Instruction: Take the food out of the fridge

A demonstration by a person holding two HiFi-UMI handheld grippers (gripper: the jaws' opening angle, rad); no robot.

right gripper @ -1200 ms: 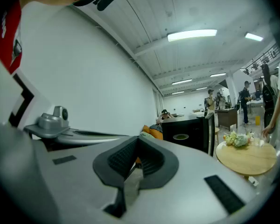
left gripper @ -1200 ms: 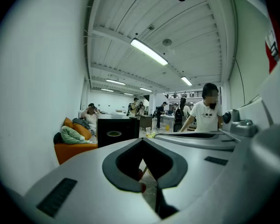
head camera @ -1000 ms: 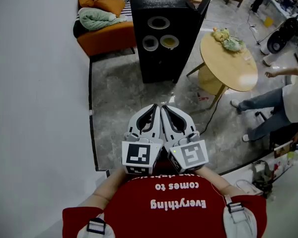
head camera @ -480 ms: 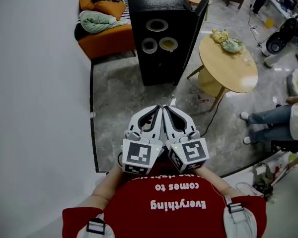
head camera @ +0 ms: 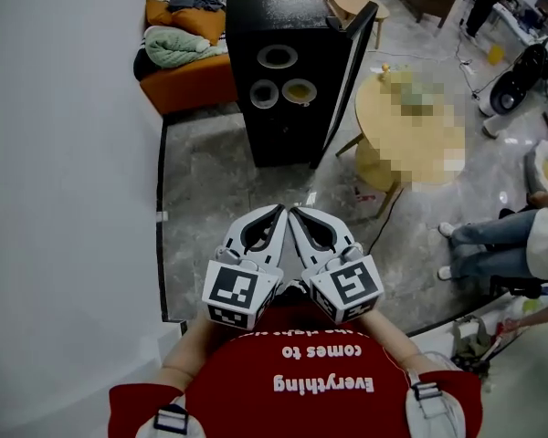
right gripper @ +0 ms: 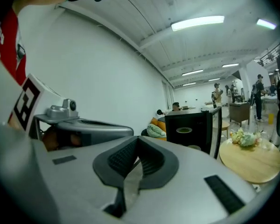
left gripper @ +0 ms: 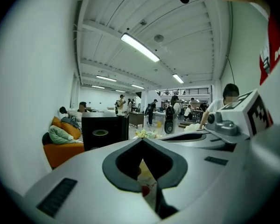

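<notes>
Only head view: three bowls (head camera: 278, 57) in fridge (head camera: 283, 126), beyond both jaws.
Left gripper (head camera: 279, 210): jaws together, empty.
Right gripper (head camera: 294, 212): jaws together, empty.

Held side by side, the left claw (head camera: 279, 210) and right claw (head camera: 294, 213) are both closed.

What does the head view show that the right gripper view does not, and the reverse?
Only the head view: a person's legs and the marker cube on the right gripper. Only the right gripper view: ceiling lights and the ribbed pads inside its jaws. Both: the black fridge with its door open, the orange sofa, the round table and the left gripper.
</notes>
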